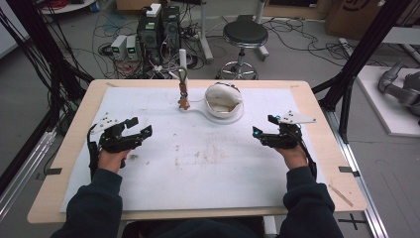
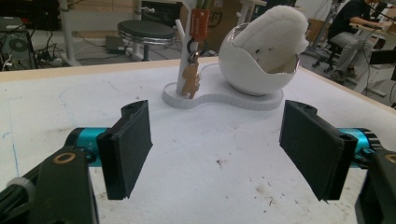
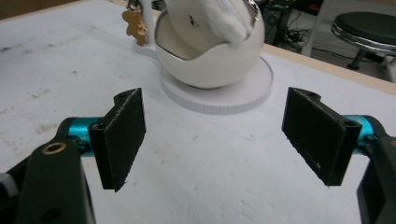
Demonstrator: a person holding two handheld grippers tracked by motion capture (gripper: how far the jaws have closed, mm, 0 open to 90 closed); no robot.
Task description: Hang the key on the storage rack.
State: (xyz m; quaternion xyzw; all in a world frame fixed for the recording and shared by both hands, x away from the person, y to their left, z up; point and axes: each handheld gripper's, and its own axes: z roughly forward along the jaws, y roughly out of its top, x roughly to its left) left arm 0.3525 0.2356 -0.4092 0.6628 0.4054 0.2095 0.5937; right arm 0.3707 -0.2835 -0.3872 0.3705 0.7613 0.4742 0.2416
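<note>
White and egg-shaped, the bowl (image 1: 224, 100) sits on its stand (image 1: 198, 110) at the table's far middle, a fluffy pad inside, keys (image 1: 183, 94) hanging beside it. The left gripper (image 1: 139, 127) and right gripper (image 1: 262, 126) rest wide apart, jaws spread, empty. Nothing looks started; the next move probably calls for a reach forward.
</note>
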